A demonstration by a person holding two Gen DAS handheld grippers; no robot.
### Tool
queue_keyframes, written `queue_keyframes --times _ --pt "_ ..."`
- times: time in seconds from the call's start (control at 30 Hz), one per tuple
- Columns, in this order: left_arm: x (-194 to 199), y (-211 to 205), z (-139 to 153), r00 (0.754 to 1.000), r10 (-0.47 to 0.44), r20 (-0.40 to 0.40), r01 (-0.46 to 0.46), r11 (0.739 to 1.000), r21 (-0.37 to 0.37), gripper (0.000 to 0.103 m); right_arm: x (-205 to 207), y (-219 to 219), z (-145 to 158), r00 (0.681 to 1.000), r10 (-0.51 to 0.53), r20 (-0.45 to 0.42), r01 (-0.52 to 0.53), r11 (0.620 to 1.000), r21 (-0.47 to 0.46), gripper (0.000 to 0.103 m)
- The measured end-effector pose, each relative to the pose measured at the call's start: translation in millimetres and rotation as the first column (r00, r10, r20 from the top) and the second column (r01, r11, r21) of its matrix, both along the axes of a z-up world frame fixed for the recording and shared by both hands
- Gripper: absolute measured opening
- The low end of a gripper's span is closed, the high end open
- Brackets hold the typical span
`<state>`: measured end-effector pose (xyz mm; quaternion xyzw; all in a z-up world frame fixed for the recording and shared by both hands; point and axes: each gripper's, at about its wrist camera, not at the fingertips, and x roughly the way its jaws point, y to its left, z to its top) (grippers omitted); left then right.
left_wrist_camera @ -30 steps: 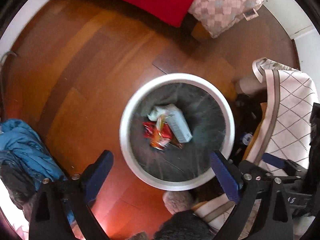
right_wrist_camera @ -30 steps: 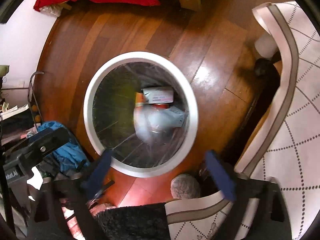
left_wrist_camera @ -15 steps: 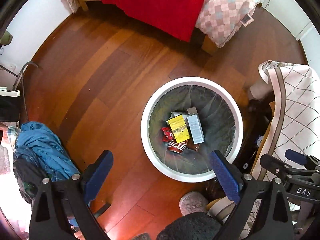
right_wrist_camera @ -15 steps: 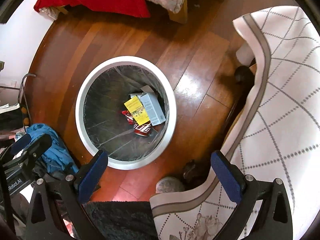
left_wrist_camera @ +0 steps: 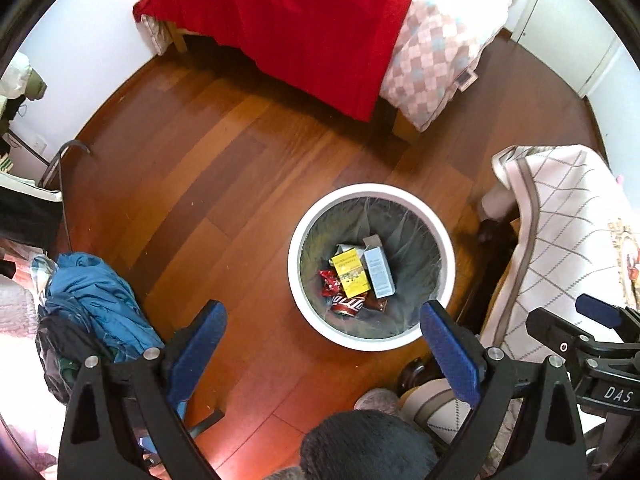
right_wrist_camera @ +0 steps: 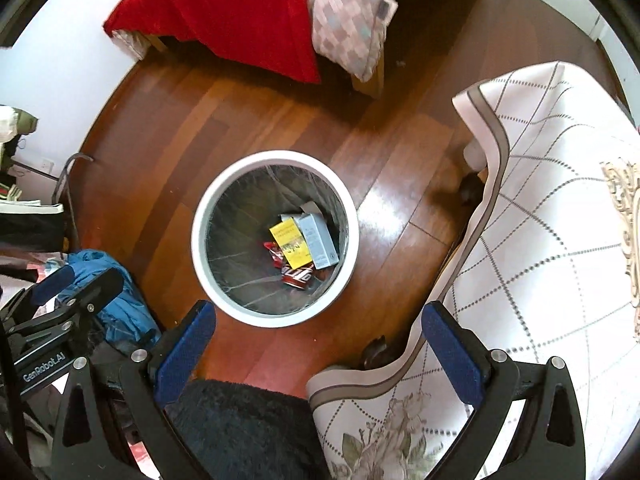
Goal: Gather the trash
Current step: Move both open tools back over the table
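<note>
A white round trash bin (left_wrist_camera: pixel 294 280) with a clear liner stands on the wooden floor; it also shows in the right wrist view (right_wrist_camera: pixel 200 264). Inside lie a yellow box (left_wrist_camera: pixel 350 274), a pale blue box (left_wrist_camera: pixel 379 272), a red wrapper (left_wrist_camera: pixel 329 284) and a red can (left_wrist_camera: pixel 349 304). The same yellow box (right_wrist_camera: pixel 291 242) and blue box (right_wrist_camera: pixel 320 242) show in the right wrist view. My left gripper (left_wrist_camera: pixel 324 350) is open and empty, high above the bin. My right gripper (right_wrist_camera: pixel 318 350) is open and empty, also high above it.
A bed with a red blanket (left_wrist_camera: pixel 320 28) and a checked quilt (left_wrist_camera: pixel 432 60) stands at the back. A table with a white diamond-pattern cloth (right_wrist_camera: pixel 552 208) is at the right. Blue clothes (left_wrist_camera: pixel 96 296) lie piled at the left. A dark fluffy slipper (right_wrist_camera: pixel 240 424) is below.
Both grippers have risen well away from the bin, which looks smaller now. A yellow box has come to rest on the trash in the bin.
</note>
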<state>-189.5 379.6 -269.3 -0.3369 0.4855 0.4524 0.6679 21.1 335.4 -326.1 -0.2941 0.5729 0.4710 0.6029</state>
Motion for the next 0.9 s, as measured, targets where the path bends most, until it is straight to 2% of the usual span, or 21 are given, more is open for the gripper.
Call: queue_keyframes --times 0.4,0.53,0.63,0.77,0.9 --pt "-3 -54 77 0.999 -0.027 0.045 0.02 0.988 0.152 0.099 -3 -57 86 1.0 -0.005 -0.016 0.008 0.985 0.17 0.103" --pt "2 -71 94 0.998 -0.024 0.055 0.013 0.984 0.178 0.099 0 -82 112 0.999 -0.012 -0.044 0.022 0.973 0.231 0.103" --pt "12 -85 101 0.996 -0.025 0.09 0.009 0.985 0.172 0.099 9 -102 131 0.995 -0.022 -0.099 0.05 0.958 0.284 0.103" --pt "43 -104 99 0.994 -0.047 0.101 0.029 0.986 0.165 0.099 34 -140 146 0.984 -0.083 -0.159 0.131 0.938 0.322 0.103" --pt "104 -133 83 0.987 -0.139 0.075 0.127 0.981 0.15 0.099 79 -185 147 0.966 -0.192 -0.171 0.238 0.92 0.313 0.103"
